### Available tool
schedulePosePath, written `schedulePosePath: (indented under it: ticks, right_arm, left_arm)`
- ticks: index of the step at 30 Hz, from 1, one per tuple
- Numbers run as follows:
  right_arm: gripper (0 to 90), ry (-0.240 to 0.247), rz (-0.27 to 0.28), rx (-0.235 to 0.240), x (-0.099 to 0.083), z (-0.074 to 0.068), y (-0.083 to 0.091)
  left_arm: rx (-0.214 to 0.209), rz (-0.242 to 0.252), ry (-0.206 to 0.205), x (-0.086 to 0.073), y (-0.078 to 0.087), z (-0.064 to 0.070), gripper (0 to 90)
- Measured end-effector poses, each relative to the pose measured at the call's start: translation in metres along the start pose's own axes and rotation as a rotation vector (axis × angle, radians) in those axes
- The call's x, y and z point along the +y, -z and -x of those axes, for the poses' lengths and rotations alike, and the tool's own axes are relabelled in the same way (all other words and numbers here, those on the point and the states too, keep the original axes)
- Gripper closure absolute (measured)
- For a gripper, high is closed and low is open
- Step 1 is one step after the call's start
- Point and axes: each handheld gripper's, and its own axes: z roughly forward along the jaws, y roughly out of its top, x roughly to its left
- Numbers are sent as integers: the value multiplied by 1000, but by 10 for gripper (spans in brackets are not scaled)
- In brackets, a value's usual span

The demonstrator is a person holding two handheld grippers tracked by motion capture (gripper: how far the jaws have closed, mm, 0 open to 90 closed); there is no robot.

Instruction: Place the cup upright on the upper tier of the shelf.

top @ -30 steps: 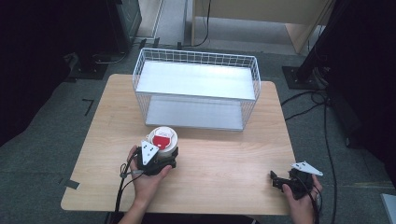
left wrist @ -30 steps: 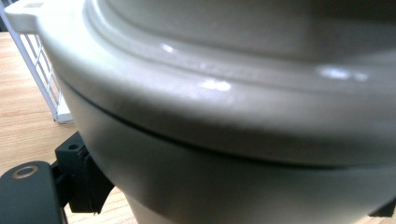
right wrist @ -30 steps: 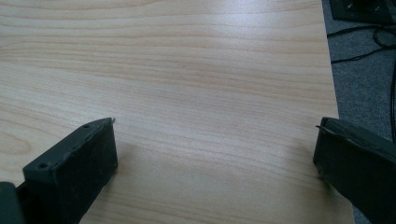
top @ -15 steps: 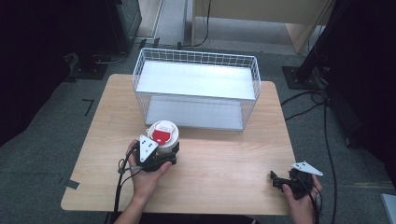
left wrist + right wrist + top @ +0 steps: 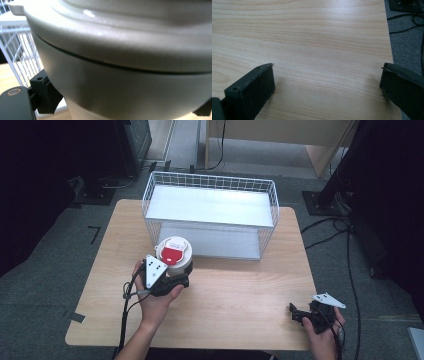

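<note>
A white lidded cup (image 5: 173,252) with a red label on its lid is held just in front of the wire basket (image 5: 210,179). My left gripper (image 5: 181,271) is shut on the cup's body, a hand wrapped around the gripper. In the left gripper view the cup's pale wall (image 5: 130,82) and lid rim loom close, with one black jaw at each side. My right gripper (image 5: 296,313) rests at the table's front right, held by the other hand. In the right gripper view my right gripper (image 5: 327,85) is open over bare wood.
The white wire basket stands at the back middle of the wooden table (image 5: 240,285), with a white panel inside. Cables (image 5: 345,235) lie on the grey floor to the right. Black stands (image 5: 320,200) sit beyond the table's far corners.
My left gripper has carried the cup away from the front edge, toward the basket. The right gripper has stayed in place.
</note>
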Motion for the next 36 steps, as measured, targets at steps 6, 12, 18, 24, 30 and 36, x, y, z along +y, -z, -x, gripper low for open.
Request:
schedulePosePath:
  ticks: [6, 12, 18, 24, 30, 36]
  right_arm:
    - [0, 1, 0, 0, 0, 0, 0]
    - [0, 0, -1, 0, 0, 0, 0]
    - [0, 1, -1, 0, 0, 0, 0]
    - [0, 2, 0, 0, 2, 1, -2]
    - [0, 3, -1, 0, 2, 1, -2]
    - [0, 2, 0, -1, 2, 1, -2]
  left_arm:
    - [14, 48, -15, 12, -3, -1, 85]
    - [21, 71, -23, 25, -7, -2, 86]
    - [28, 93, -38, 39, -10, -2, 86]
    - [27, 102, -43, 49, -14, -3, 86]
    - [20, 108, -39, 55, -19, -2, 86]
    - [16, 107, -42, 62, -25, 0, 86]
